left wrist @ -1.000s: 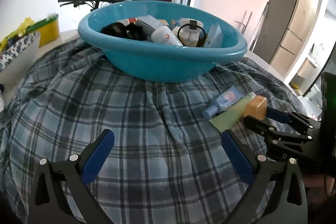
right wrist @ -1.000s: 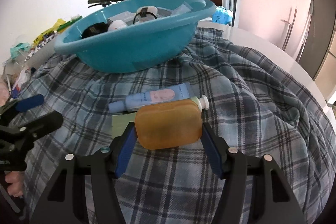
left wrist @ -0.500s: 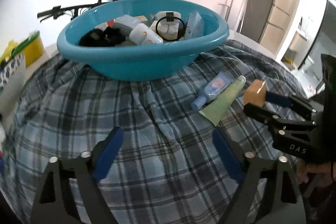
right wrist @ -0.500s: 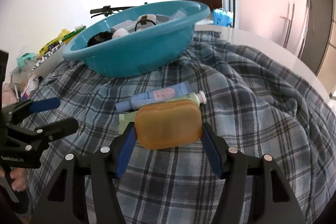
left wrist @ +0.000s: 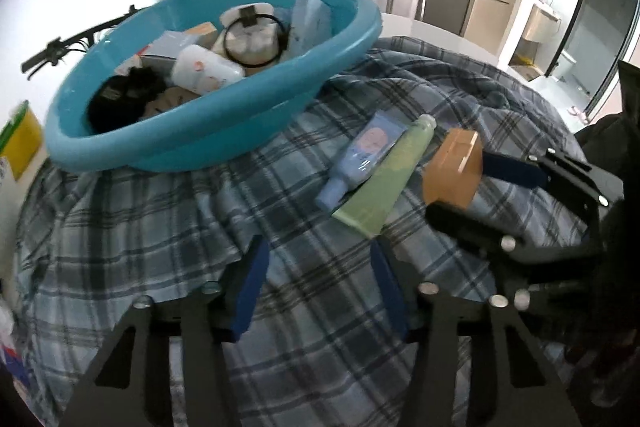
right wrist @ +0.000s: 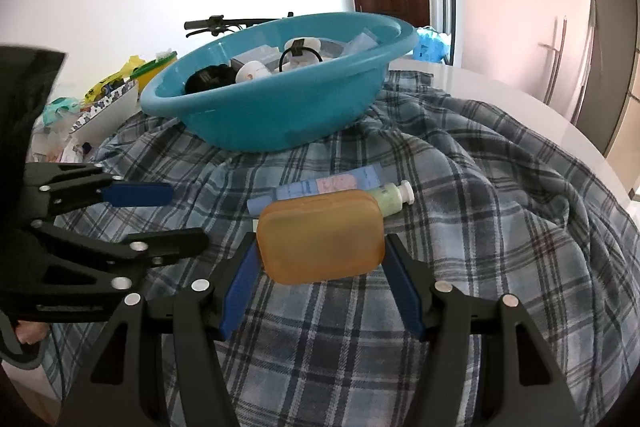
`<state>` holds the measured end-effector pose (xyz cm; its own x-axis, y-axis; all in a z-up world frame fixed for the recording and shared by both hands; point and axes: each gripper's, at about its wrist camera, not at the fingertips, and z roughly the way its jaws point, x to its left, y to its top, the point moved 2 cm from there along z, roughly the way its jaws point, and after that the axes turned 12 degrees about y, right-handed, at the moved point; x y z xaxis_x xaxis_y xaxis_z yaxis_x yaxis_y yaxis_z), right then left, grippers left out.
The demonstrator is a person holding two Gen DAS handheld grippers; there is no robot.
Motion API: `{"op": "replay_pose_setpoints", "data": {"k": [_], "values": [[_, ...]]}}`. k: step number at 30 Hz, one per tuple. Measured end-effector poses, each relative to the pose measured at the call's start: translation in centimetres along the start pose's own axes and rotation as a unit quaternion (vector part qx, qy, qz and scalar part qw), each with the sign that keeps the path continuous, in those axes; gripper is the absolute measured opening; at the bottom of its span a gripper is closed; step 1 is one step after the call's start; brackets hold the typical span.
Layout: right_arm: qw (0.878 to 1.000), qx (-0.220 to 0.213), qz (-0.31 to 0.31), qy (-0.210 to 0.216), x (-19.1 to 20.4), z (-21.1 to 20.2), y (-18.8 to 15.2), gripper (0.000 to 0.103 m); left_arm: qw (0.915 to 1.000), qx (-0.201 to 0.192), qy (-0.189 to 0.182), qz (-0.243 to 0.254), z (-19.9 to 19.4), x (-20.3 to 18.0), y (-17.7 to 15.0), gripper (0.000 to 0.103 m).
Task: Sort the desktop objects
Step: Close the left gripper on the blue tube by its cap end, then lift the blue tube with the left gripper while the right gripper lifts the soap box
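Tubes, blue (left wrist: 362,157) and green (left wrist: 390,179), lie side by side right of centre, slanting toward the upper right, beyond the empty, closing left gripper (left wrist: 316,287). Right view: the right gripper (right wrist: 320,279) clamps the soap box (right wrist: 320,237) low-centre, tubes just behind, basin (right wrist: 280,123) above.

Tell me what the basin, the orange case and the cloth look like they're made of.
Basin: likely moulded plastic, with a smooth teal wall, a rolled rim and soft sheen.
Orange case: probably translucent frosted plastic, with rounded corners and a lid seam; the right gripper is shut on it.
Cloth: woven fabric, perhaps flannel, with a matte plaid weave and soft folds.
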<state>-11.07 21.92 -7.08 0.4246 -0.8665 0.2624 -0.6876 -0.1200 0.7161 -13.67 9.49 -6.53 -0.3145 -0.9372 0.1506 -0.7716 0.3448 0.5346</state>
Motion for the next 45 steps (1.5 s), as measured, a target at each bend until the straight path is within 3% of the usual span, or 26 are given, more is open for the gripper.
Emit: {"op": "replay_pose_setpoints", "data": {"k": [5, 9, 13, 17, 19, 21, 26, 31, 39, 45], "values": [[1.000, -0.001, -0.004, -0.004, 0.0, 0.0, 0.2, 0.060, 0.9996, -0.017, 0.016, 0.017, 1.6, -0.4, 1.3, 0.031], [1.000, 0.001, 0.001, -0.003, -0.3, 0.2, 0.2, 0.060, 0.9984, -0.033, -0.025, 0.038, 2.6, -0.4, 1.9, 0.029], [1.000, 0.004, 0.004, -0.003, -0.5, 0.4, 0.1, 0.060, 0.9965, -0.006, -0.080, 0.025, 3.9, 0.0, 2.3, 0.029], [1.000, 0.003, 0.007, -0.002, -0.6, 0.4, 0.1, 0.060, 0.9975, -0.015, -0.058, 0.038, 4.6, 0.1, 2.9, 0.029], [1.000, 0.003, 0.006, -0.002, -0.6, 0.3, 0.1, 0.060, 0.9971, -0.010, -0.070, 0.028, 4.7, 0.2, 2.9, 0.028], [1.000, 0.002, 0.006, -0.003, -0.7, 0.2, 0.0, 0.060, 0.9957, -0.009, -0.087, 0.028, 4.6, 0.1, 2.8, 0.020], [1.000, 0.002, 0.012, -0.005, -1.1, 0.2, 0.1, 0.060, 0.9954, -0.023, -0.077, 0.053, 3.6, -0.5, 2.1, 0.016], [1.000, -0.001, 0.012, -0.007, -1.2, -0.2, -0.1, 0.060, 0.9959, -0.028, -0.077, 0.038, 1.2, 0.4, 0.4, 0.015], [0.999, -0.003, 0.034, 0.022, -0.2, -0.4, -0.9, 0.060, 0.9993, -0.026, -0.028, 0.004, -2.3, 3.6, -4.7, 0.015], [0.999, 0.013, 0.025, 0.042, 2.3, 0.2, -1.9, 0.060, 0.9988, 0.002, -0.038, -0.032, -3.6, 4.0, -8.0, 0.015]]}}
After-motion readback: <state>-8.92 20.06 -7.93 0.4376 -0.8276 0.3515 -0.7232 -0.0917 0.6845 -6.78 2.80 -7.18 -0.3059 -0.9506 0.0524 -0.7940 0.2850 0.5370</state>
